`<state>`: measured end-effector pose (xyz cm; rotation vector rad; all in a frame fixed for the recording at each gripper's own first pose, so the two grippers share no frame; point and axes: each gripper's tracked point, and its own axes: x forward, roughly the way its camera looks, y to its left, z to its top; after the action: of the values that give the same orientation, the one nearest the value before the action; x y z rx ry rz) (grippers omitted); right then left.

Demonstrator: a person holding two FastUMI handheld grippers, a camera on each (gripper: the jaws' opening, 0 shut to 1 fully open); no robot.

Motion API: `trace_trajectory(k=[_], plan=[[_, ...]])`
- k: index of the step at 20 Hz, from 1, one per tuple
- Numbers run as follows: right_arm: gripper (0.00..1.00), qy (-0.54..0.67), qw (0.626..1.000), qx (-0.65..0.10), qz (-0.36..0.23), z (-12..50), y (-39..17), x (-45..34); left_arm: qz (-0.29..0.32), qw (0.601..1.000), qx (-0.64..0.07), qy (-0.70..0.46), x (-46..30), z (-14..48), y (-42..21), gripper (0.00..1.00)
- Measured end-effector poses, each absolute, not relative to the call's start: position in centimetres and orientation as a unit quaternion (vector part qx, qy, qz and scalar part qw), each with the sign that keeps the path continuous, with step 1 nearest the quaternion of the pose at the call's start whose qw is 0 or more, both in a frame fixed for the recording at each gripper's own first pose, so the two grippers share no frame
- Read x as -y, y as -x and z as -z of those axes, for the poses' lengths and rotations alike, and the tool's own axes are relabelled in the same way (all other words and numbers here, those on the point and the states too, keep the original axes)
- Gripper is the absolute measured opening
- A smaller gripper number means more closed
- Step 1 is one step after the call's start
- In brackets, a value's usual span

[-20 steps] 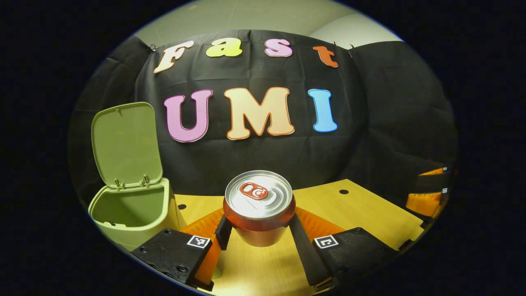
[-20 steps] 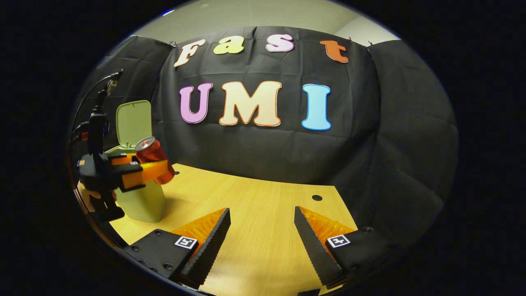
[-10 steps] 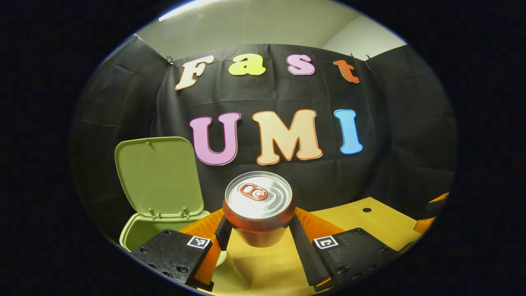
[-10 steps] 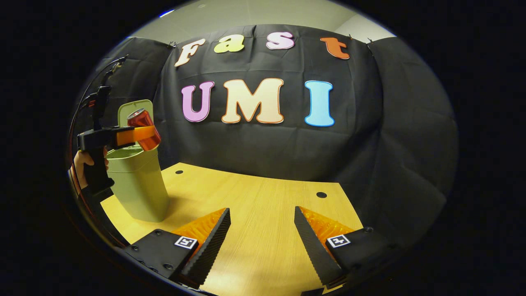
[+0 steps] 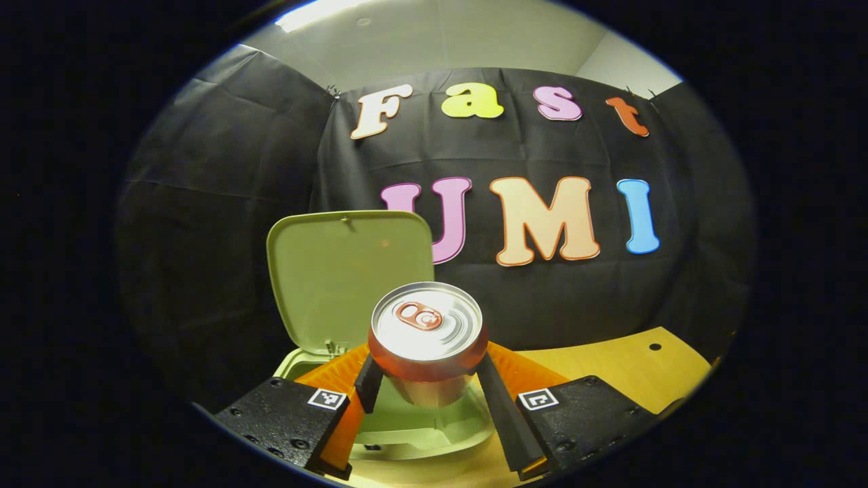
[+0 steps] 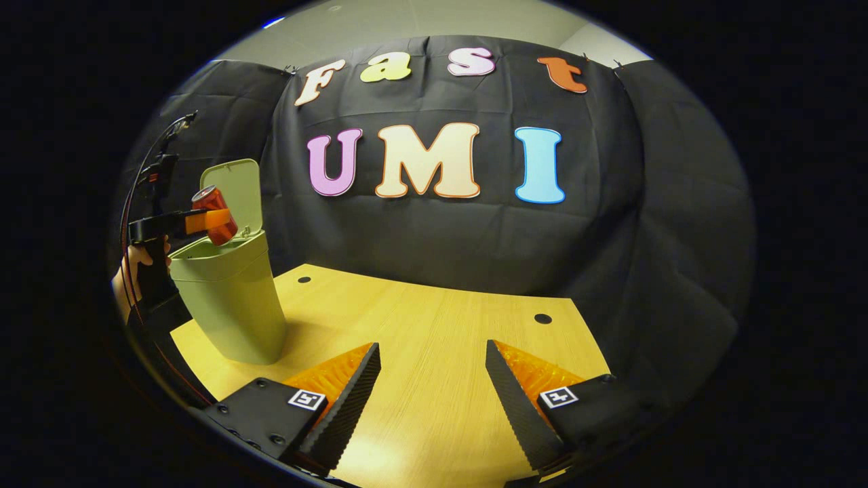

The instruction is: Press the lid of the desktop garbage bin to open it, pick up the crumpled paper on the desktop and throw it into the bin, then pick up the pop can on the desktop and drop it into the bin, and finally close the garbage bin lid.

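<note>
Above the open green garbage bin, toward 12 o'clock, a red pop can is clamped by the left gripper; right gripper is held apart over the desktop.

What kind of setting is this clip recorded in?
Probably a staged recording booth, not a home: black cloth hangs as the wall behind a bare wooden table, and the props in sight are a small green bin and a can held by the left gripper.
</note>
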<state>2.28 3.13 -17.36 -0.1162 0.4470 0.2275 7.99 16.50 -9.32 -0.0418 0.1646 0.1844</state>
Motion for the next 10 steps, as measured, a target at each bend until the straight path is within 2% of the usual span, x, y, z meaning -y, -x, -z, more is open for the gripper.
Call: trace_trajectory(k=[4, 6, 8, 9, 10], plan=[[0.99, 0.063, 0.965, -0.224, -0.123, 17.5, -2.5, -4.2, -0.117, 0.988, -0.099, 0.027, -18.7, 11.2, -7.2, 0.77], [0.99, 0.066, 0.964, -0.223, -0.125, 17.4, -2.5, -4.5, -0.135, 0.987, -0.09, 0.018, -19.9, 10.6, -6.9, 0.8], [0.98, 0.07, 0.964, -0.224, -0.126, 17.5, -2.5, -4.8, -0.139, 0.988, -0.073, 0.004, -20.5, 9.2, -6.9, 0.84], [0.99, 0.07, 0.964, -0.224, -0.125, 17.5, -2.6, -4.8, -0.137, 0.988, -0.068, 0.002, -20.5, 8.5, -7.0, 0.94], [0.99, 0.07, 0.964, -0.223, -0.125, 17.4, -2.6, -4.8, -0.135, 0.989, -0.061, 0.002, -20.7, 7.5, -7.0, 0.97]])
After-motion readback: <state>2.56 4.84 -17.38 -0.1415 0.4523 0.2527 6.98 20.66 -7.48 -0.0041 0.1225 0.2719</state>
